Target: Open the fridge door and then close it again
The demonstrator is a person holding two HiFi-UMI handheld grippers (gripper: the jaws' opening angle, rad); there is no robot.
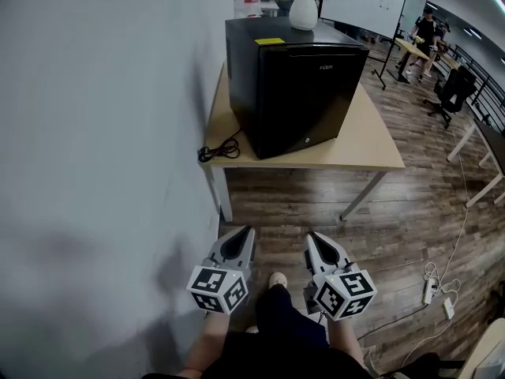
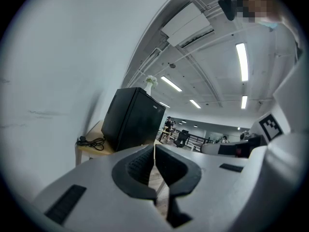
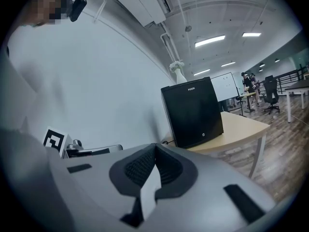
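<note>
A black mini fridge (image 1: 292, 93) stands on a wooden table (image 1: 371, 144) against the white wall, its door shut. It also shows ahead in the left gripper view as the fridge (image 2: 130, 122) and in the right gripper view as the fridge (image 3: 193, 112). My left gripper (image 1: 246, 230) and right gripper (image 1: 310, 234) hang side by side over the floor, well short of the table and pointing toward it. The left gripper (image 2: 154, 146) has its tips together with nothing between them. So does the right gripper (image 3: 155, 146).
A white vase (image 1: 304, 6) and a yellow sticker (image 1: 269, 41) sit on the fridge top. A coiled black cable (image 1: 217, 150) lies at the table's left edge. A power strip (image 1: 430, 290) lies on the floor at right. An office chair (image 1: 454, 89), desks and people are far back.
</note>
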